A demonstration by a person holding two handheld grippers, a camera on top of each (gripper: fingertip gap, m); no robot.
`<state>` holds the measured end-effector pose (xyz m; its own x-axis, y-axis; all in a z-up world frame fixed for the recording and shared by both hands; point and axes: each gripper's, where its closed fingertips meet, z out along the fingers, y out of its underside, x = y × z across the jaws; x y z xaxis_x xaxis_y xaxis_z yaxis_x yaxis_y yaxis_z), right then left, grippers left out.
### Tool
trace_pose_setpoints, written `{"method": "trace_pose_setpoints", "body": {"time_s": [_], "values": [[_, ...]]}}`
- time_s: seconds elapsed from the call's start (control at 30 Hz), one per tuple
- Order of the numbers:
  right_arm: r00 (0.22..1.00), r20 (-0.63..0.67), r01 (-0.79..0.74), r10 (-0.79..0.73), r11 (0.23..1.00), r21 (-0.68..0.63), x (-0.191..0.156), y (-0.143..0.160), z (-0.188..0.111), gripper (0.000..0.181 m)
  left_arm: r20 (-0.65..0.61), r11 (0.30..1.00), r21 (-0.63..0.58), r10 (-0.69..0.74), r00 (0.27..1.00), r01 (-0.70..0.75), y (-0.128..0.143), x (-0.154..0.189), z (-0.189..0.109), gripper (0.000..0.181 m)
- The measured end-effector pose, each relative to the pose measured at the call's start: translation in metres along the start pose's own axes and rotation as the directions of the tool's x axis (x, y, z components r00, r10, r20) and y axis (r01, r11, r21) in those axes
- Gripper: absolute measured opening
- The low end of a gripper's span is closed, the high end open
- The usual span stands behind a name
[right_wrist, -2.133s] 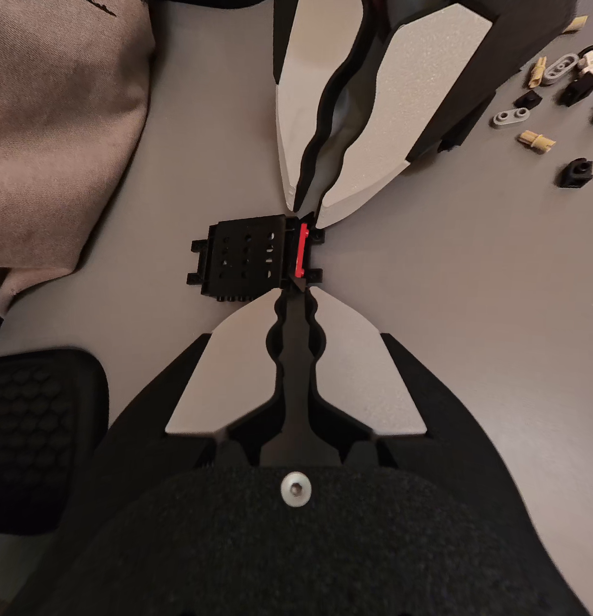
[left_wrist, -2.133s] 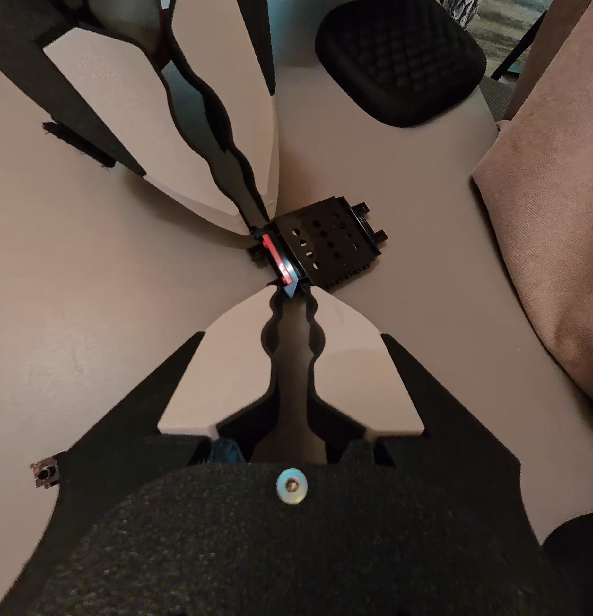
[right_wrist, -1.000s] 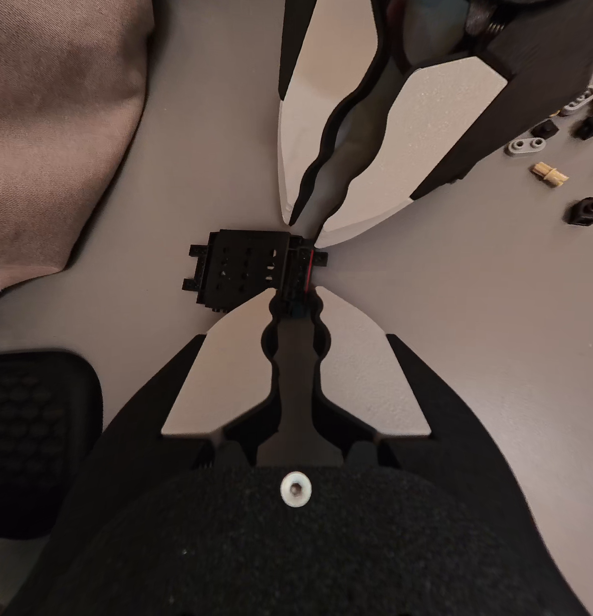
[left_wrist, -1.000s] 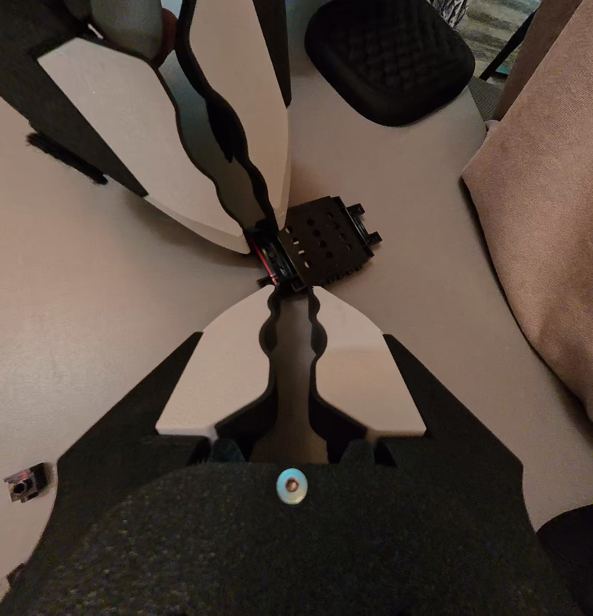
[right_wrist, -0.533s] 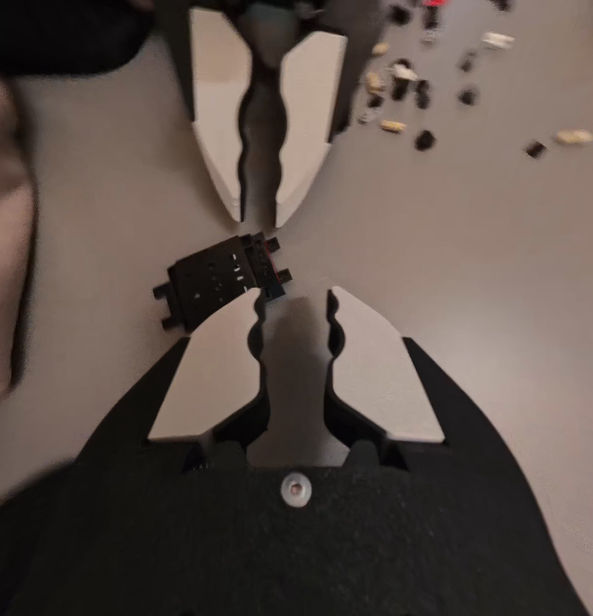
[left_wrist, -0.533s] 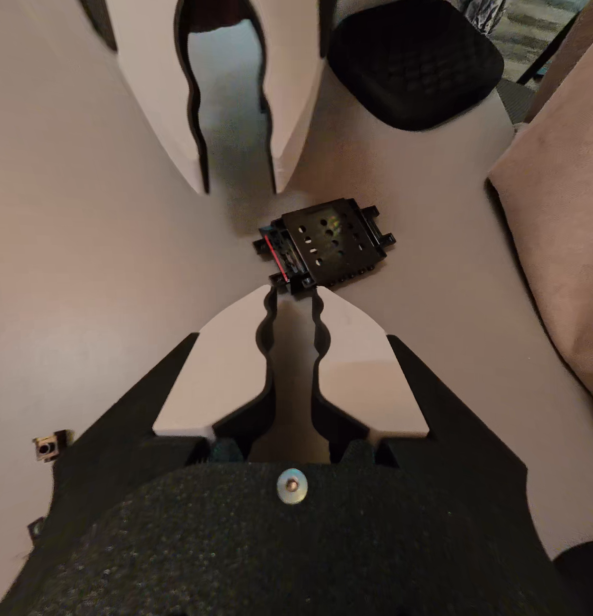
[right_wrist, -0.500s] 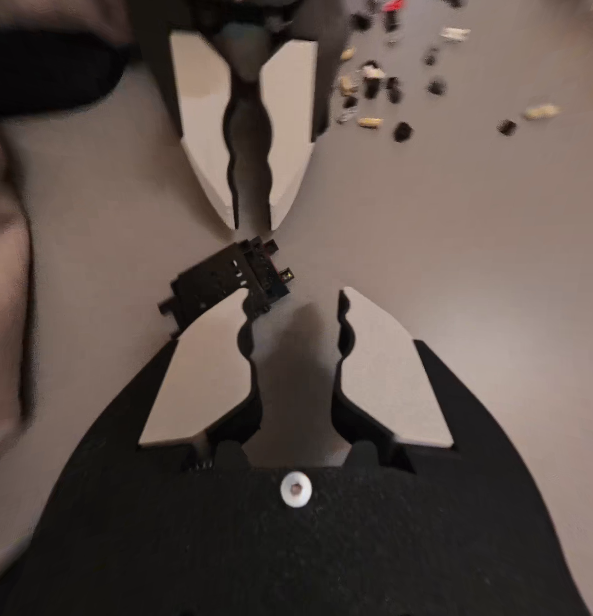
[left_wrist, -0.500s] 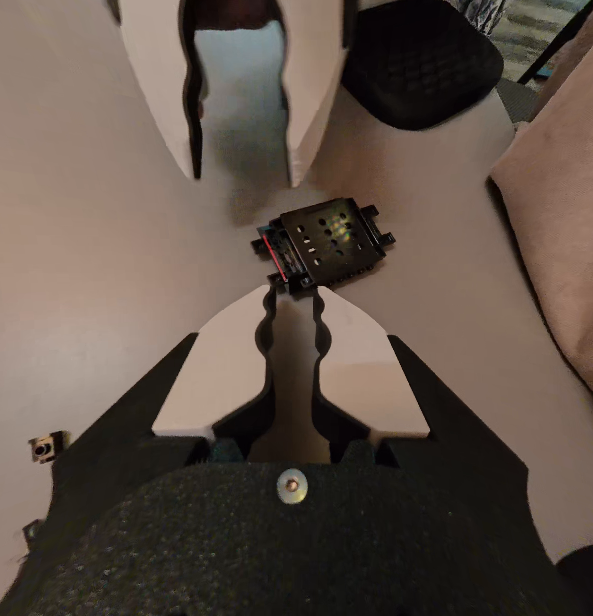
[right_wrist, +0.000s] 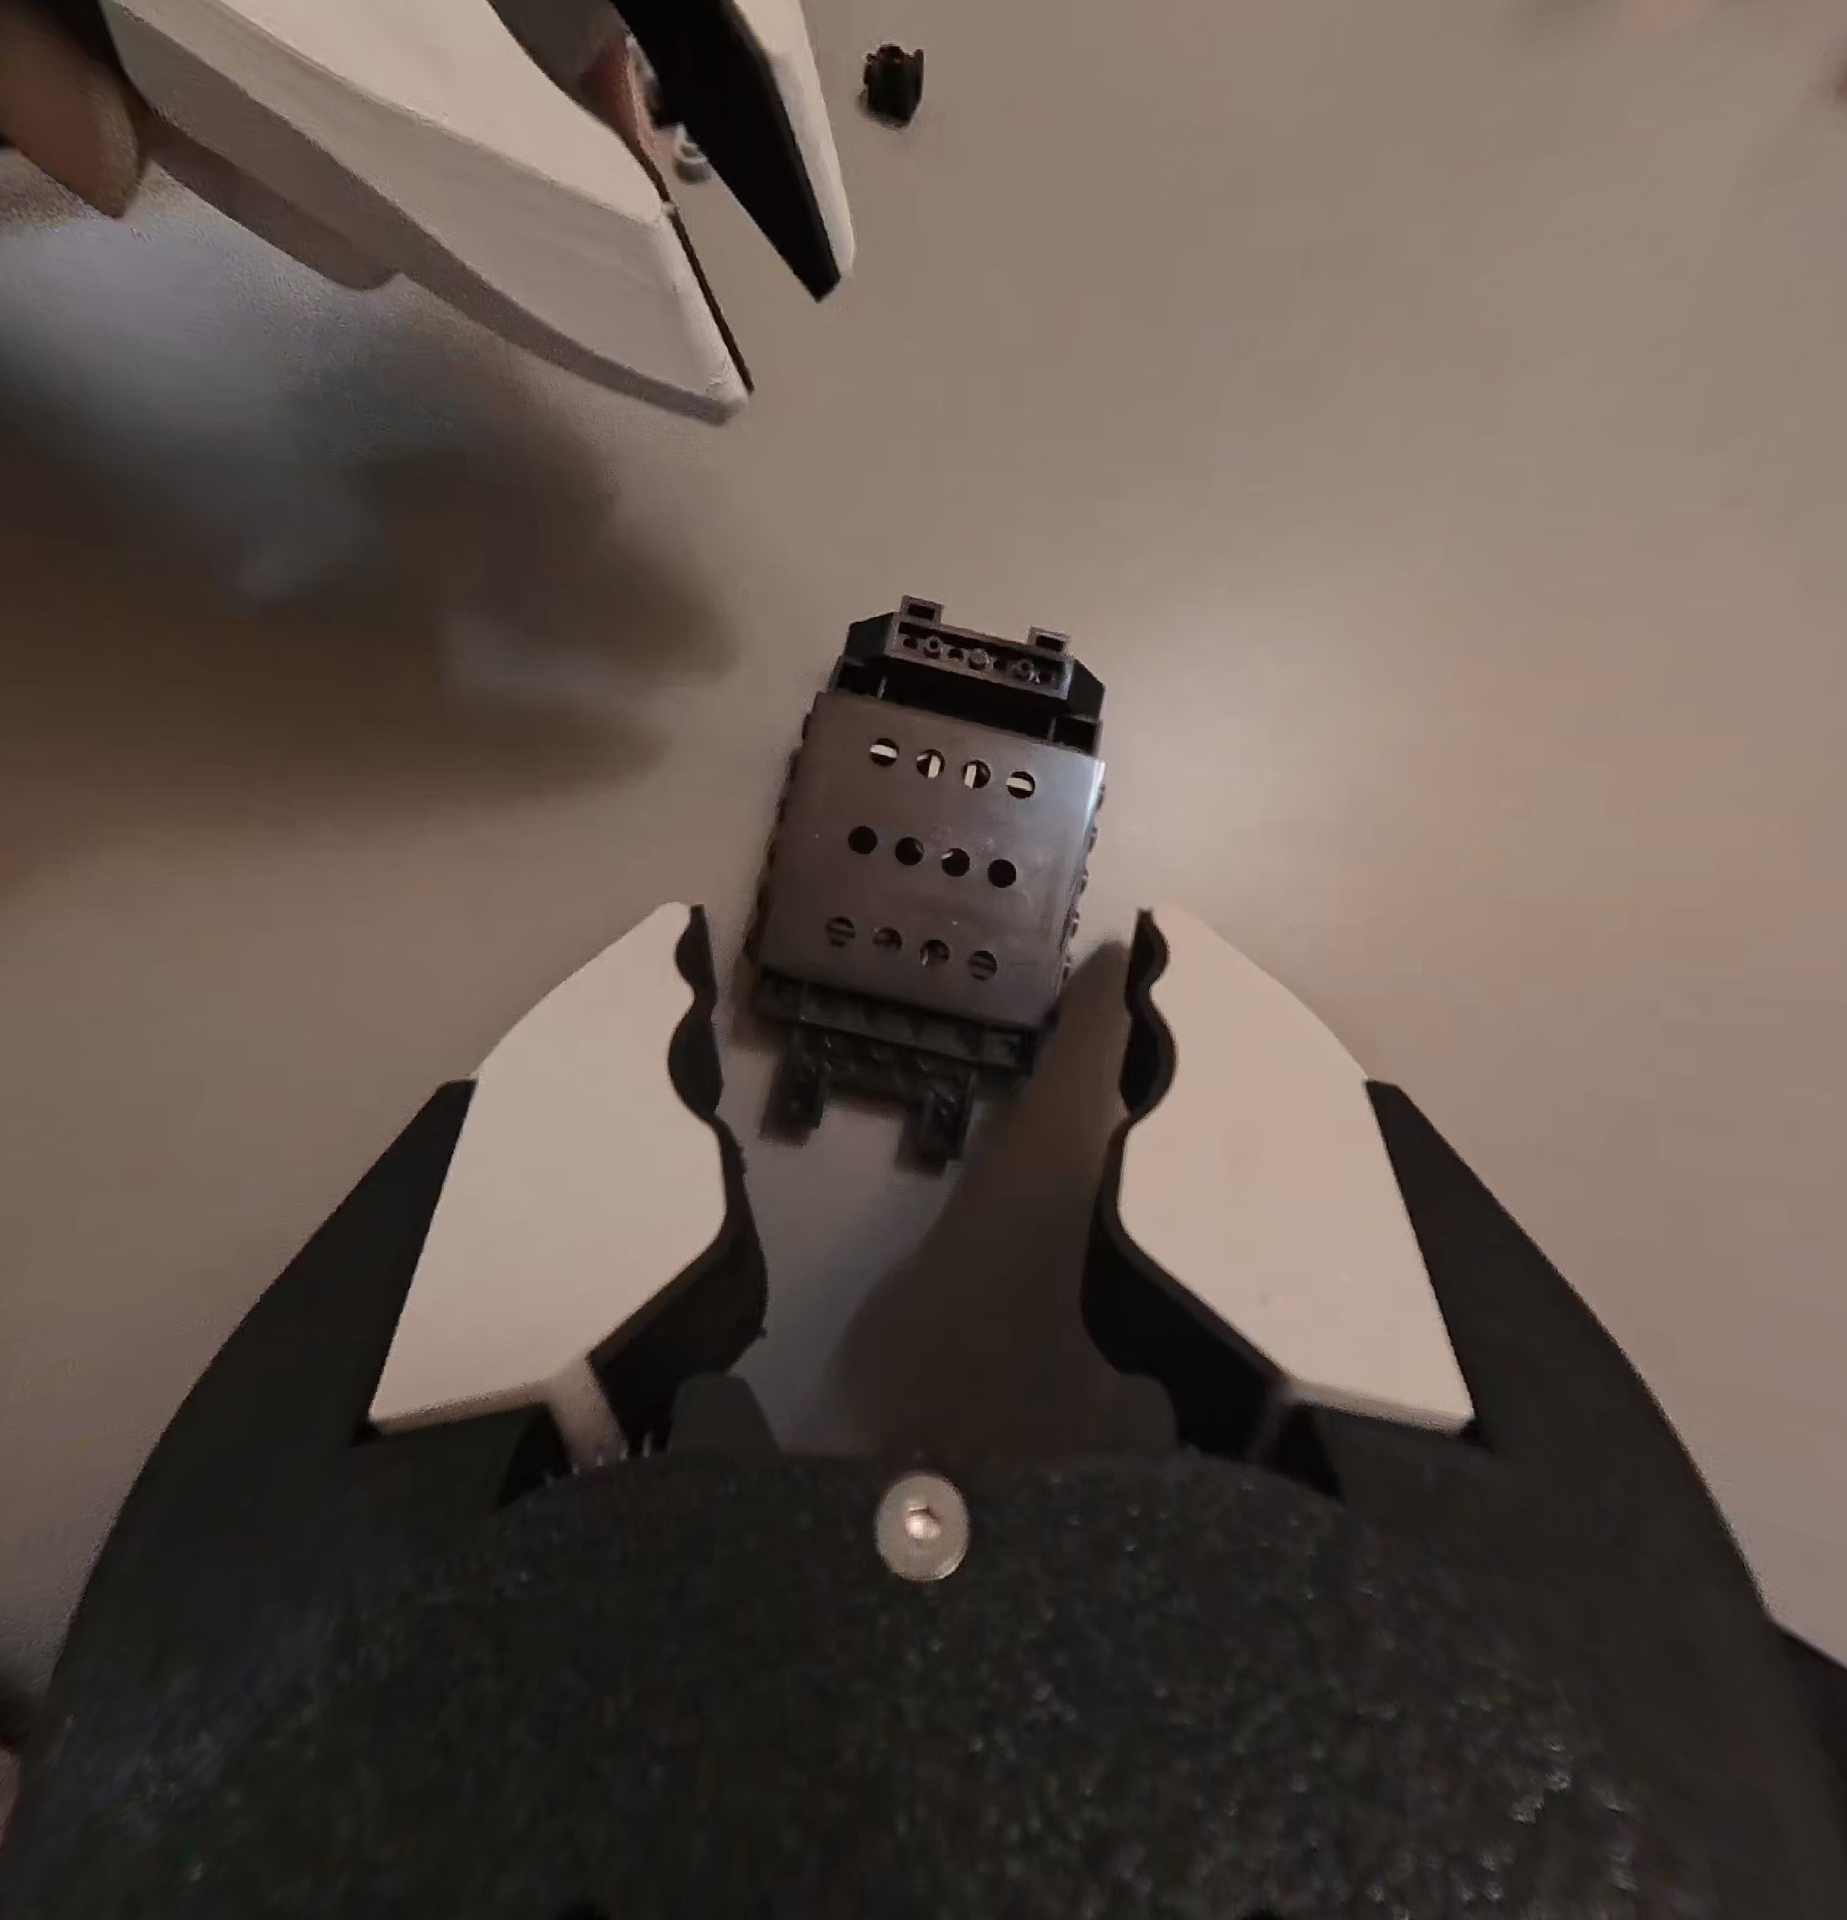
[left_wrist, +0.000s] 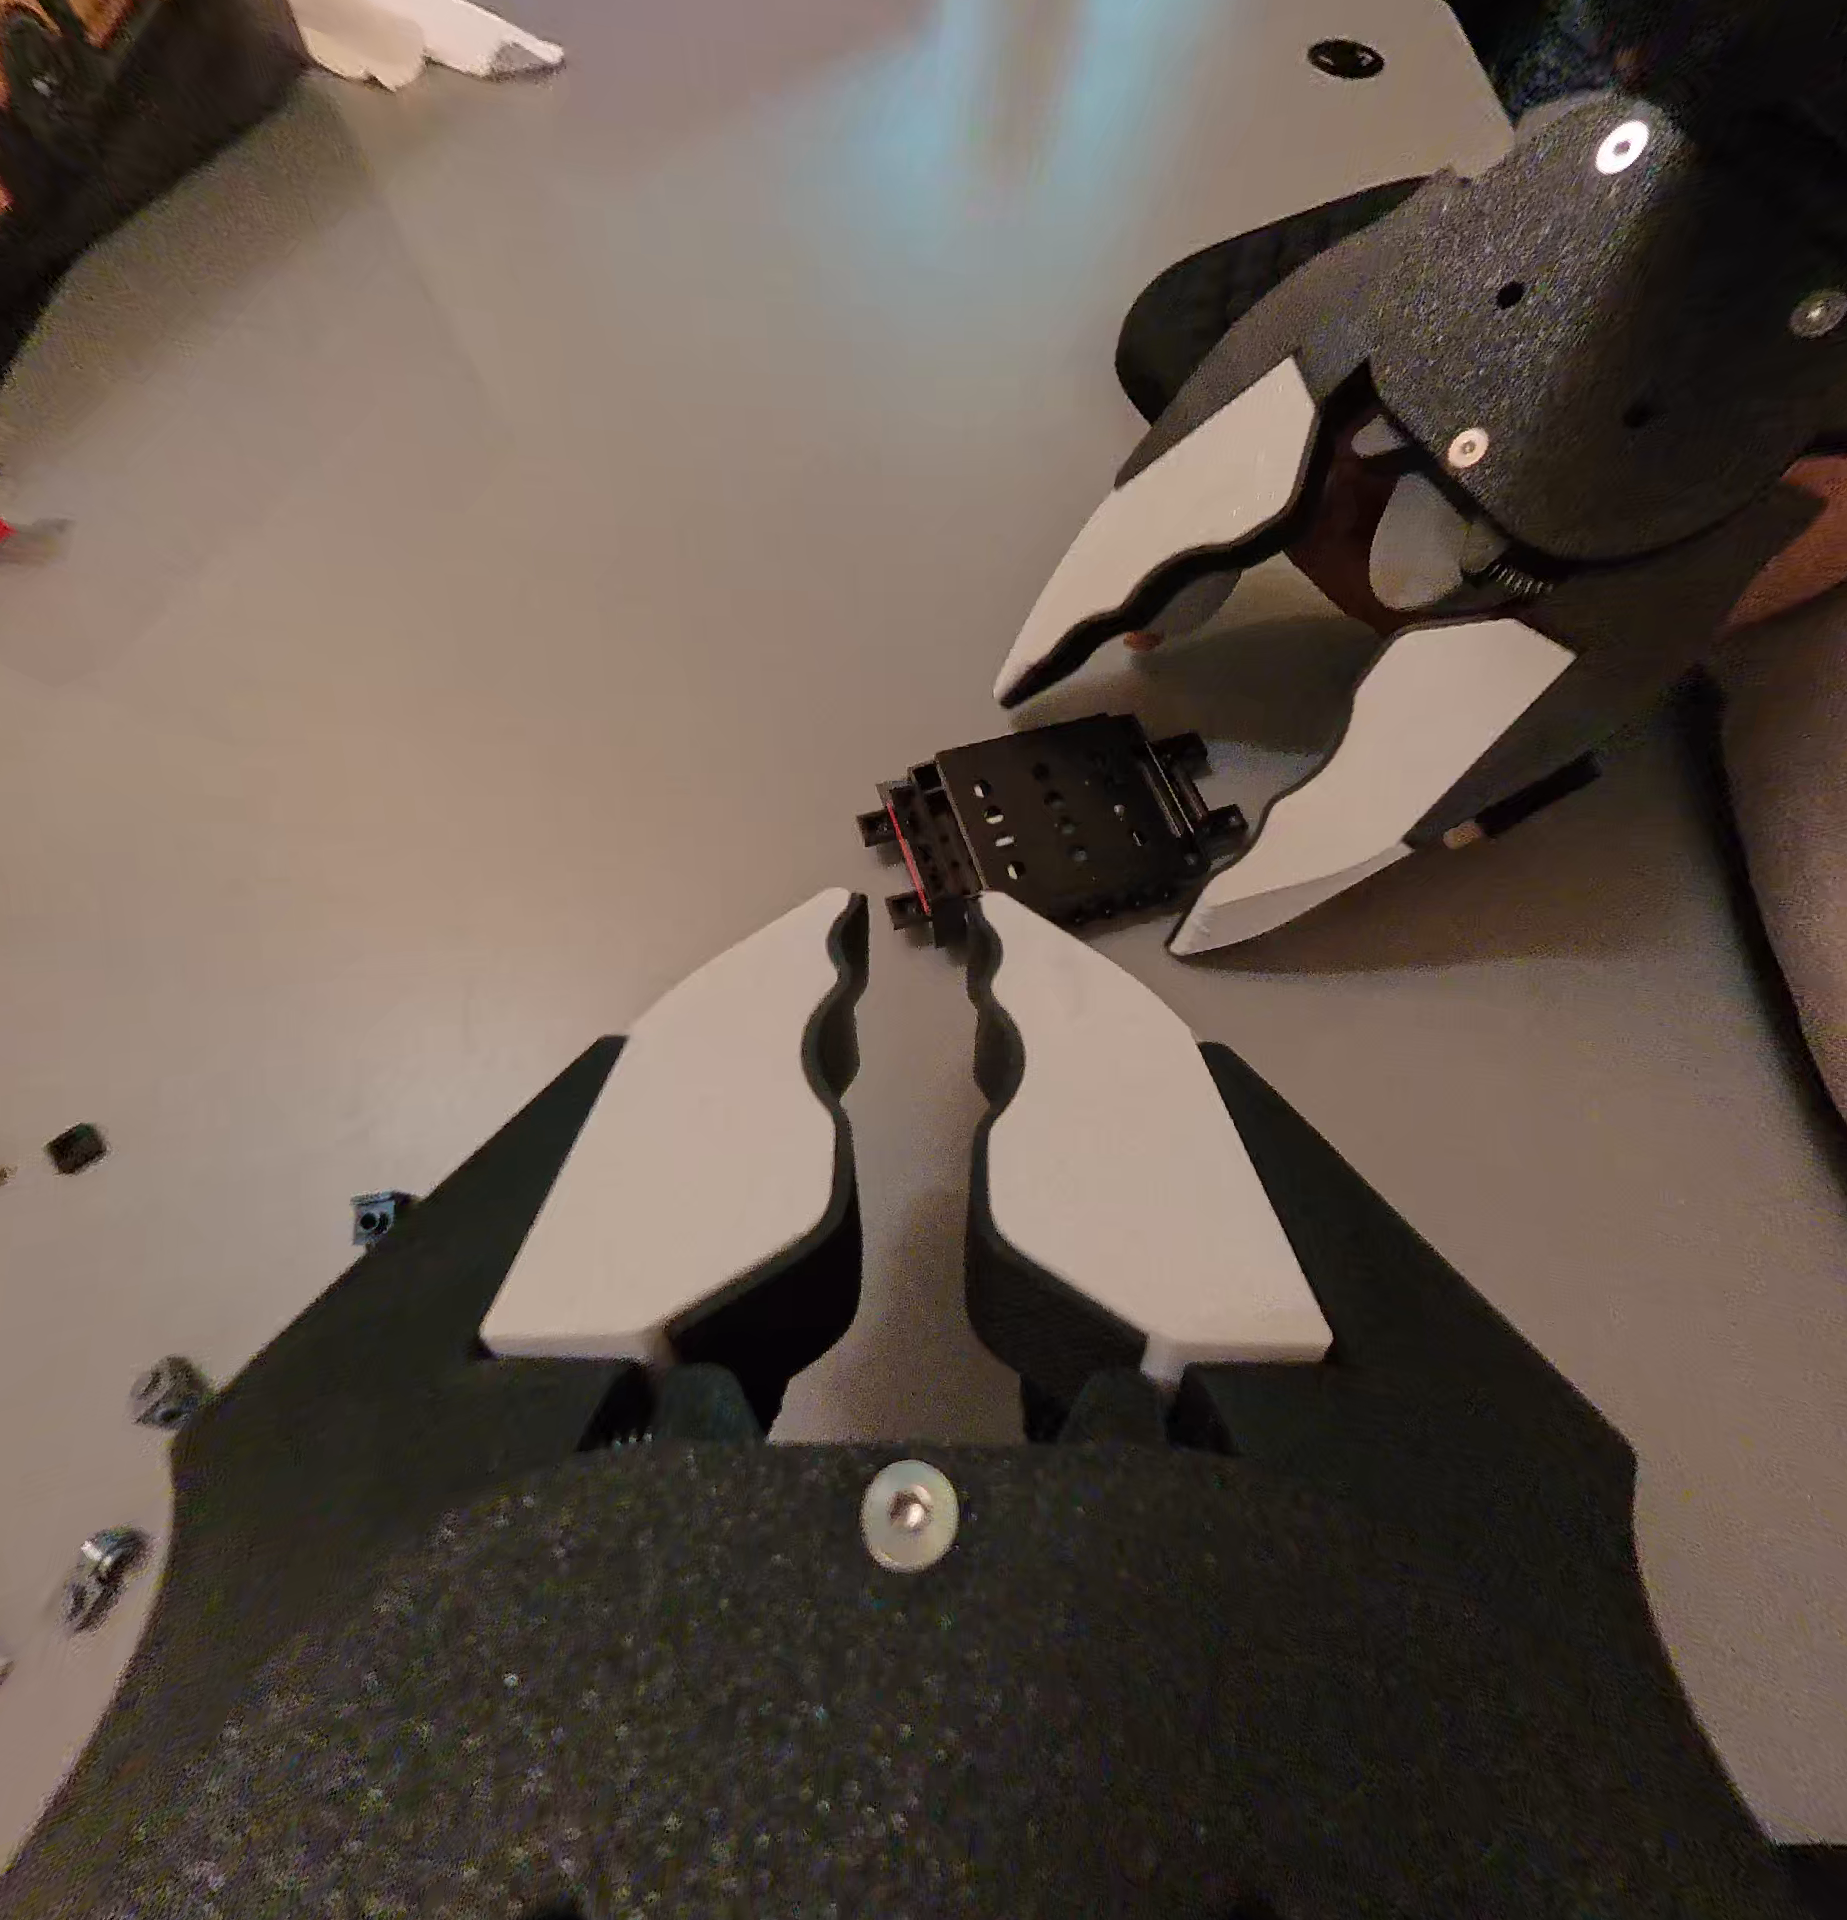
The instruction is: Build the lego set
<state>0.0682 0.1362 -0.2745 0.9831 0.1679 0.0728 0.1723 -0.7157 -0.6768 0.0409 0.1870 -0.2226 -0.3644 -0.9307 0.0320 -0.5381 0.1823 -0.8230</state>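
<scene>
Loose parts, far left: small black and grey lego pieces (left_wrist: 72,1150) lie scattered on the smooth grey table (left_wrist: 483,520); most are blurred, their kinds unreadable.
Left gripper (left_wrist: 914,907): white fingers slightly parted, holding nothing; the tips sit just before the assembly's red-striped end, no longer pinching it as a second ago.
Assembly: the flat black perforated lego plate assembly (left_wrist: 1054,826) lies released on the table, its thin red piece (left_wrist: 911,842) now seated flush instead of standing proud.
Right gripper (left_wrist: 1085,810): jaws wide apart, swung round from the striped end to straddle the opposite end (right_wrist: 914,930); whether the fingers touch the plate cannot be told.
Meaning: the red piece looks pressed home; a regrasp seems likely.
Hidden: the red piece is out of sight in the right wrist view; the assembly's underside is unseen; the left gripper's body is cut off at that view's top-left corner.
</scene>
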Motion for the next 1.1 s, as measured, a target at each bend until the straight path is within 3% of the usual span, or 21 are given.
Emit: {"method": "trace_pose_setpoints", "body": {"time_s": [0.07, 0.23, 0.37, 0.43, 0.6, 0.77, 0.87, 1.0, 1.1], "values": [[0.999, 0.028, 0.029, -0.029, 1.000, 0.009, -0.003, -0.002, 0.001, 0.060, 0.017, 1.000, 0.011, -0.009, 1.000, 0.009, -0.003, 0.002, -0.004, 0.017], [0.972, 0.184, 0.140, -0.148, 0.989, 0.052, -0.004, -0.003, 0.000, 0.060, 0.022, 0.996, 0.017, -0.084, 0.996, 0.083, 0.000, 0.007, -0.009, 0.018], [0.847, 0.413, 0.224, -0.334, 0.930, 0.292, -0.019, -0.022, -0.029, 0.059, 0.011, 0.978, 0.056, -0.199, 0.980, 0.199, 0.000, 0.008, -0.016, 0.019], [0.793, 0.420, 0.291, -0.442, 0.880, 0.376, -0.015, -0.033, -0.046, 0.060, -0.021, 0.952, 0.094, -0.291, 0.956, 0.292, -0.004, 0.011, -0.020, 0.019], [0.685, 0.515, 0.279, -0.515, 0.838, 0.468, -0.009, -0.049, -0.065, 0.059, -0.179, 0.829, 0.165, -0.507, 0.843, 0.534, -0.010, 0.022, -0.022, 0.020], [0.619, 0.510, 0.270, -0.597, 0.772, 0.576, -0.012, -0.058, -0.070, 0.059, -0.476, 0.590, 0.194, -0.641, 0.601, 0.783, -0.033, 0.036, -0.029, 0.026], [0.608, 0.500, 0.255, -0.616, 0.749, 0.612, -0.014, -0.063, -0.070, 0.059, -0.545, 0.492, 0.181, -0.671, 0.504, 0.851, -0.040, 0.034, -0.031, 0.029], [0.602, 0.469, 0.273, -0.646, 0.718, 0.640, -0.016, -0.067, -0.066, 0.059, -0.567, 0.459, 0.139, -0.690, 0.450, 0.878, -0.044, 0.038, -0.024, 0.029], [0.598, 0.465, 0.267, -0.653, 0.709, 0.652, -0.015, -0.068, -0.066, 0.059, -0.544, 0.473, 0.133, -0.699, 0.463, 0.871, -0.046, 0.037, -0.019, 0.019]]}}
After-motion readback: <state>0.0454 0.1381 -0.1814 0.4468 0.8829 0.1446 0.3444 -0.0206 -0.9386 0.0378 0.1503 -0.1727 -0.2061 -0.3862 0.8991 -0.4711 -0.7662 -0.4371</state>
